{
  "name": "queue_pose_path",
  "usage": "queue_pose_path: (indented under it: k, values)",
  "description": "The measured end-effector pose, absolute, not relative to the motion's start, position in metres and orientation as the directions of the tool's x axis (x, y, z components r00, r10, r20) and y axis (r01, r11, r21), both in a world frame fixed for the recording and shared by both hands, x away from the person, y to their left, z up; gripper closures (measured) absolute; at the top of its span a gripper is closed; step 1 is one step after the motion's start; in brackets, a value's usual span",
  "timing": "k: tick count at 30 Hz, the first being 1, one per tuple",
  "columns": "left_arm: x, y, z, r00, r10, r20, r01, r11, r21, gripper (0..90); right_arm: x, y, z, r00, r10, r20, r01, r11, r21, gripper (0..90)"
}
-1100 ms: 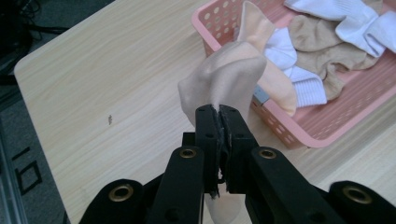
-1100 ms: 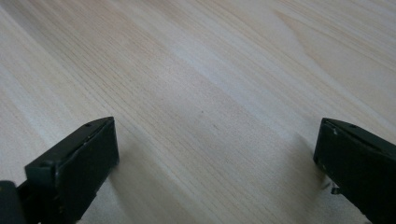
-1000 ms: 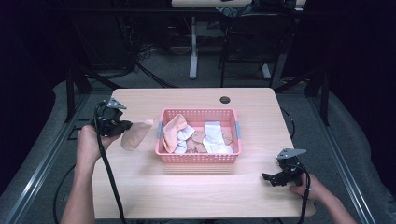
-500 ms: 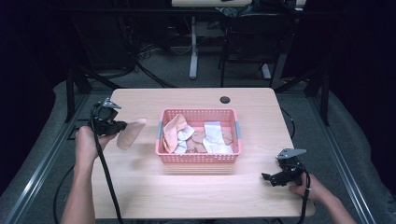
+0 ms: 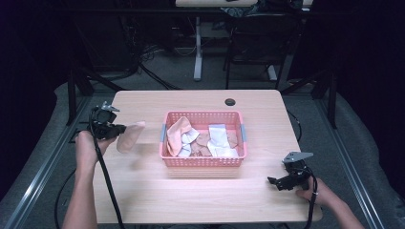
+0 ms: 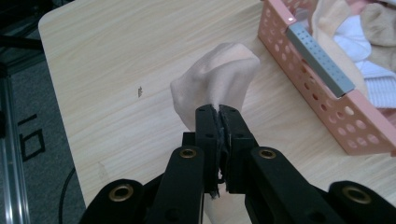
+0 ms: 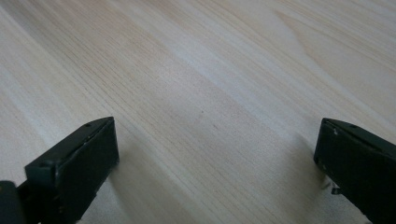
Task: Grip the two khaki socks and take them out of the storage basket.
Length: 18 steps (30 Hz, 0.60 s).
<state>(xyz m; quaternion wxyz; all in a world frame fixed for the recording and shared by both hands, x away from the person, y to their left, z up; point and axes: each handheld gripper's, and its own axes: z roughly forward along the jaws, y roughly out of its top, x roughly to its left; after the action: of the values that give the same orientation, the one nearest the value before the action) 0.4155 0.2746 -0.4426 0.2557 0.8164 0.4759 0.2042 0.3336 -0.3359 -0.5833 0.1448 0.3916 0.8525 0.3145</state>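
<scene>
Right claw (image 5: 276, 182) low over the desk (image 5: 200, 200) near its front right corner, jaws spread wide, nothing between them; bare wood grain under them in the right gripper view (image 7: 210, 116). Person's right hand (image 5: 317, 193) holds it at the front edge. Left claw (image 5: 123, 128) by the left edge, about mid-depth, lifted off the desk, clenched on a peach sock (image 5: 129, 137); in the left gripper view jaws pinched tight on the sock (image 6: 219, 86), which hangs and bunches past the tips. Left hand (image 5: 86, 148) behind the claw, cable trailing toward the front. Pink basket (image 5: 203, 162) at desk centre, just right of the sock, not touching it; grey handle (image 6: 317, 60) on its short side. Inside: mixed socks, peach (image 5: 177, 131), white (image 5: 217, 136), tan. Black grommet (image 5: 230, 101) near the back edge.
</scene>
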Motion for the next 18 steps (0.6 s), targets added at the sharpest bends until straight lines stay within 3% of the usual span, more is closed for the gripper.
queue_pose_path:
  k: [14, 18]
  values:
    - [0.431, 0.289, -0.476, 0.407, 0.911, 0.068, 0.746, -0.375, 0.55, 86.3, 0.334, -0.336, -0.583, -0.652, 0.758, 0.0, 0.576, 0.496, 0.65, 0.0]
    - [0.434, 0.298, -0.483, 0.397, 0.917, 0.024, 0.765, -0.346, 0.543, 73.2, 0.334, -0.336, -0.583, -0.652, 0.758, -0.001, 0.576, 0.496, 0.65, 0.0]
